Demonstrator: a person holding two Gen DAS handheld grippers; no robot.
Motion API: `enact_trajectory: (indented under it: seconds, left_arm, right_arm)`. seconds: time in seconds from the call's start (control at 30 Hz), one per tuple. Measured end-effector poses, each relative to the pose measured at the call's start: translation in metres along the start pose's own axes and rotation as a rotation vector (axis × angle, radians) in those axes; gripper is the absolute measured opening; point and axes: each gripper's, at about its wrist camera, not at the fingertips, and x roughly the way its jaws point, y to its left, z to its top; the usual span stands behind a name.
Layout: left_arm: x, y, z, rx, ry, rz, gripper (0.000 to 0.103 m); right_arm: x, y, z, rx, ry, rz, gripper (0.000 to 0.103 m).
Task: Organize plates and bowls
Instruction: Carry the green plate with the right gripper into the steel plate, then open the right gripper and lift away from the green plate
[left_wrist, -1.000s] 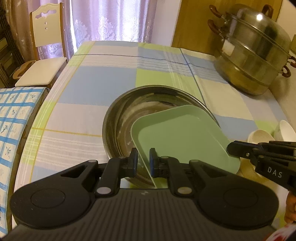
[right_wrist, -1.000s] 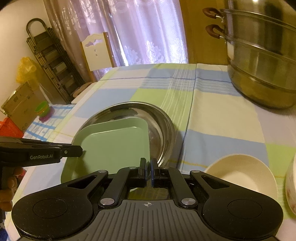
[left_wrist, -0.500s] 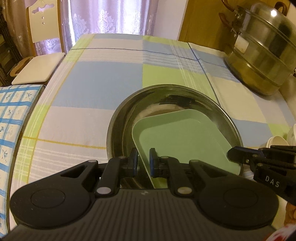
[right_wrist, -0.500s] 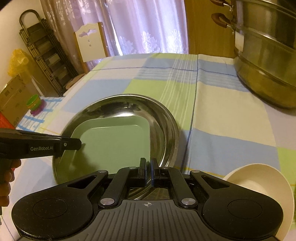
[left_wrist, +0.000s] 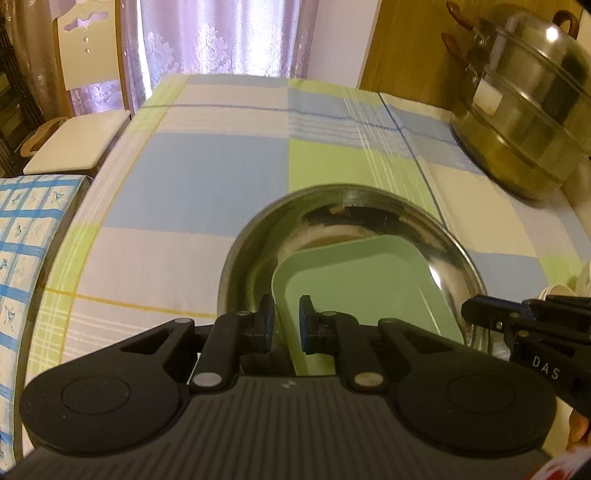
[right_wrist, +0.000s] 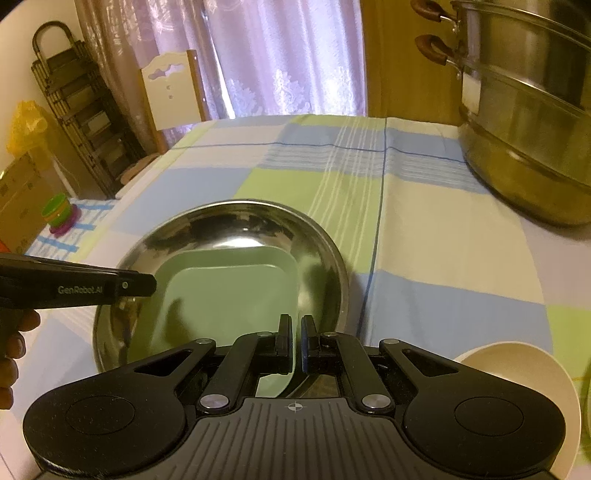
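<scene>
Green square plate (right_wrist: 229, 295) sits inside the steel basin (right_wrist: 325, 254) near the table's (left_wrist: 184, 177) front edge. Left gripper (left_wrist: 286, 325) and right gripper (right_wrist: 295, 341), jaws narrow, each pinch the plate's rim. Cream bowl (right_wrist: 517, 369) lies at front right.

Glossy steel basin (left_wrist: 258, 251), matt plastic plate (left_wrist: 362, 280), woven cloth (left_wrist: 184, 177).

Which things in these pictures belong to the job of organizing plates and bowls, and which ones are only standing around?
Belong to the job:
- green plate, gripped by left gripper and right gripper
- steel bowl under it
- cream bowl on the tablecloth

Only standing around:
- steamer pot
- chair
- folding rack
- toy cups
</scene>
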Motion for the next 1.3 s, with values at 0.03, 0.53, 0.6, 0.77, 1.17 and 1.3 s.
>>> enact_trajectory:
  seconds: [0.03, 0.53, 0.6, 0.77, 1.17, 1.3]
  left_arm:
    - [-0.003, 0.000, 0.000, 0.002, -0.007, 0.001, 0.012]
    - [-0.086, -0.010, -0.034, -0.044, -0.029, 0.016, 0.012]
    - [-0.098, -0.013, -0.044, -0.055, -0.029, 0.018, 0.012]
    - [-0.126, -0.023, -0.067, -0.074, -0.028, 0.030, 0.012]
    - [-0.173, -0.056, -0.117, -0.124, -0.026, 0.052, 0.012]
    - [-0.185, -0.067, -0.133, -0.135, -0.019, 0.058, 0.012]
  right_arm:
    - [-0.002, -0.001, 0.000, 0.008, -0.001, 0.007, 0.005]
    - [-0.063, 0.002, -0.008, 0.035, -0.028, 0.093, 0.005]
    - [-0.071, 0.003, -0.012, 0.033, -0.027, 0.109, 0.006]
    - [-0.096, 0.007, -0.026, 0.015, -0.026, 0.138, 0.007]
    - [-0.148, 0.003, -0.062, -0.010, -0.009, 0.193, 0.047]
    - [-0.164, 0.005, -0.073, -0.029, -0.003, 0.204, 0.047]
